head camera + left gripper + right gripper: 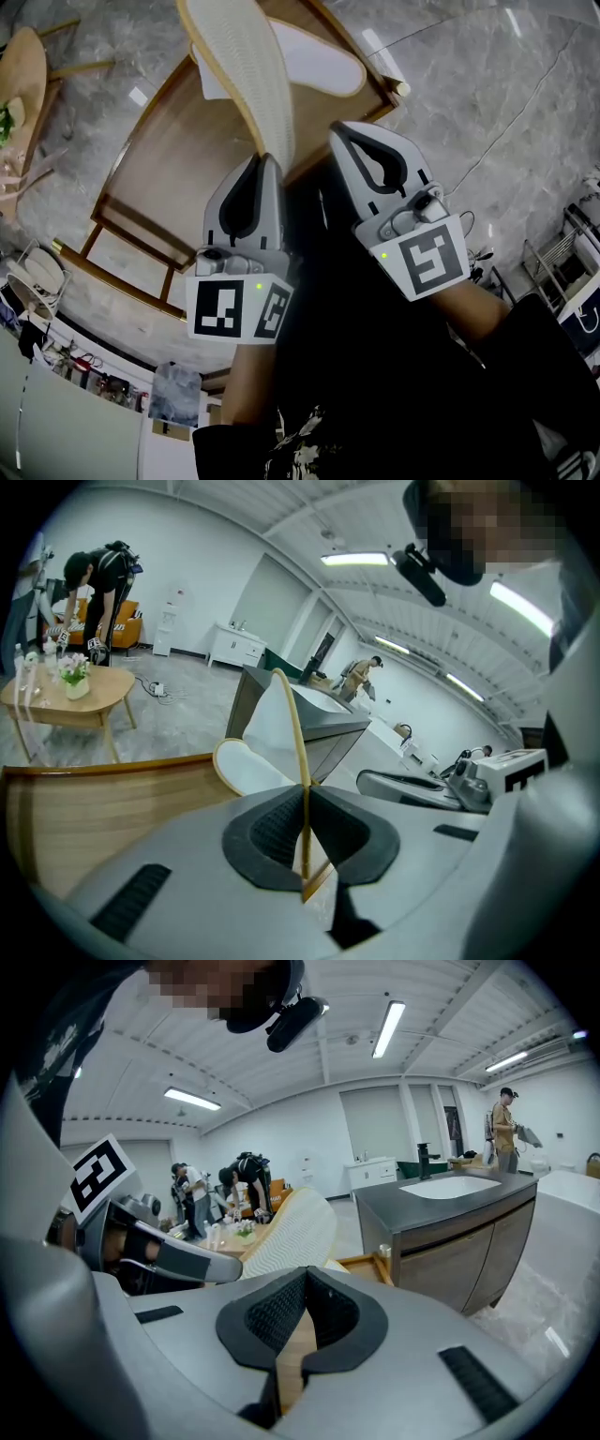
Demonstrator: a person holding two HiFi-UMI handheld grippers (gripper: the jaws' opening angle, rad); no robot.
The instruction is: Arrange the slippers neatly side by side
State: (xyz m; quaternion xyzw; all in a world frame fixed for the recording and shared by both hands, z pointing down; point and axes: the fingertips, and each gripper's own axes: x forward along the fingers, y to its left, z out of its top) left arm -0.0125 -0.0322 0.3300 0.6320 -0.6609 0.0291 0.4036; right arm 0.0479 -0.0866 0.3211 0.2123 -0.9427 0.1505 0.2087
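My left gripper (268, 161) is shut on the edge of a cream slipper (246, 66) with a ribbed sole and holds it up over the wooden table (183, 164). In the left gripper view the held slipper (292, 733) shows edge-on as a thin tan line pinched between the jaws of the left gripper (305, 803). The second slipper (314, 58) lies flat on the table further off, also visible as the second slipper (246, 766). My right gripper (345, 131) hovers beside the left one, shut and empty; the right gripper (304, 1283) has only wood showing beyond it.
The table has a raised wooden rim (122, 277) and stands on a grey marble floor (487, 84). A small round table (23, 84) with flowers stands at the left. A dark counter with a sink (450, 1204) is at the right. People stand far behind.
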